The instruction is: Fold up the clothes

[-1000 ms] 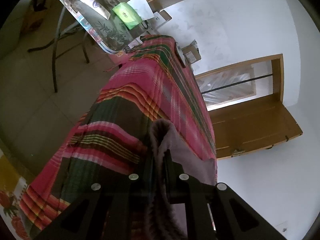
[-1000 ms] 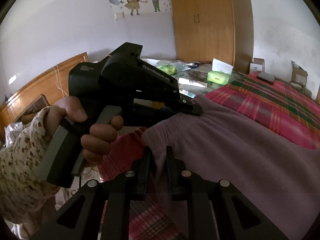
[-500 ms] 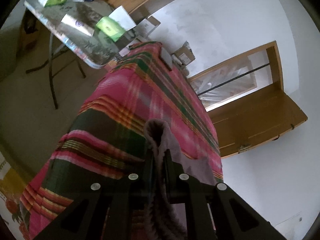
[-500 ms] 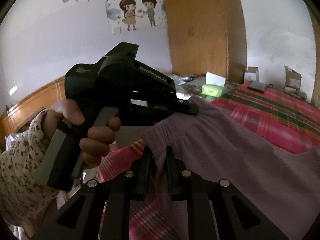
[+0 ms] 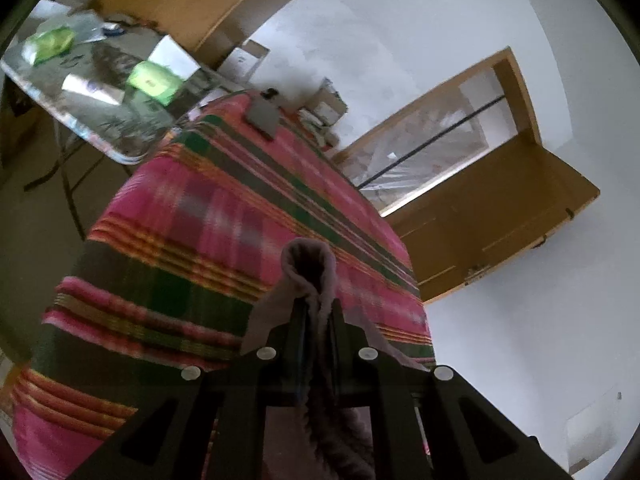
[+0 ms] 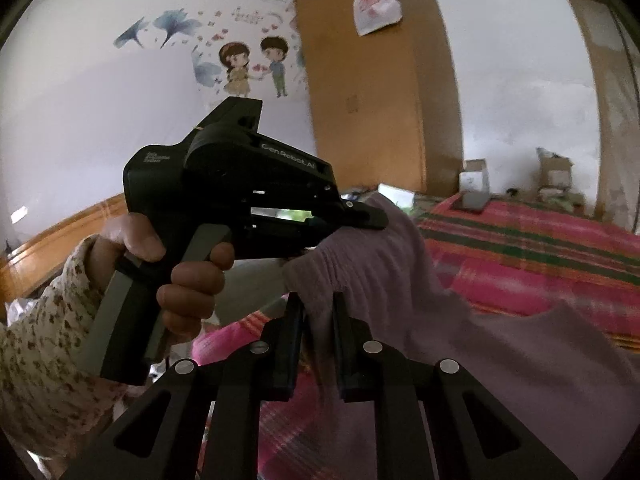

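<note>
A mauve garment (image 6: 500, 344) with an elastic waistband hangs lifted above the bed with the pink and green striped cover (image 5: 208, 240). My left gripper (image 5: 316, 308) is shut on a fold of the waistband (image 5: 308, 264). My right gripper (image 6: 316, 304) is shut on the waistband beside it. In the right wrist view the left gripper (image 6: 372, 220) shows as a black hand-held tool pinching the cloth's edge just above my right fingers. The rest of the garment drapes down to the right toward the bed (image 6: 540, 256).
A folding table (image 5: 96, 92) with green packets and papers stands past the bed's far end. A dark flat object (image 5: 264, 114) lies on the bed's far corner. A wooden wardrobe (image 6: 380, 92), cardboard boxes (image 6: 554, 172) and an open wooden door (image 5: 500, 220) line the walls.
Both grippers have risen together with the garment's waistband, and the views tilt up toward the walls. Both stay shut on the cloth.
</note>
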Demonstrator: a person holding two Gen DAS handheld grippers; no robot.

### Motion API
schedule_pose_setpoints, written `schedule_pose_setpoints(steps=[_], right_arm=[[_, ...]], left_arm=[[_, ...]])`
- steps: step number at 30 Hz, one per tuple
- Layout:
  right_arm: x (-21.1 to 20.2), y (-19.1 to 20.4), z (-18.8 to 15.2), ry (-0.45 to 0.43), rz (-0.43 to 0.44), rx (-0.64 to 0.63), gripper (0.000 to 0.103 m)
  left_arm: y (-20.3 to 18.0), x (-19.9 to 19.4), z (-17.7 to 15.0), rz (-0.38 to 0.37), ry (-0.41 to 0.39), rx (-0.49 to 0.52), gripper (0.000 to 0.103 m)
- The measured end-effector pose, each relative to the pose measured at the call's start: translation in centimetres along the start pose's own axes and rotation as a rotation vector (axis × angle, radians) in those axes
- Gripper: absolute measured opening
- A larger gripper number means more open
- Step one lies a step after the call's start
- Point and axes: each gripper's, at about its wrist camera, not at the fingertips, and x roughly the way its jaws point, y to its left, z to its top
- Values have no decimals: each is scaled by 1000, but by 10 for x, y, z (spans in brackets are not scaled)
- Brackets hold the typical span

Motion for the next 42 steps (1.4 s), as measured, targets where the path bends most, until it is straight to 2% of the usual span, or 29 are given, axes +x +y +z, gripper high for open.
schedule_pose_setpoints(steps=[7, 26, 33, 42], right_arm=[[-31, -17, 1, -51, -53, 31, 14], [-89, -74, -10, -119, -195, 144, 14], [-109, -94, -17, -127, -236, 202, 14], [-126, -113, -33, -100, -297, 255, 14]], left_arm=[[-42, 22, -4, -33, 32, 70, 10], [-121, 94, -25, -96, 167, 189, 10], [-143, 125, -37, -97, 226, 223, 10], [-153, 162, -55, -109, 310, 229, 10]])
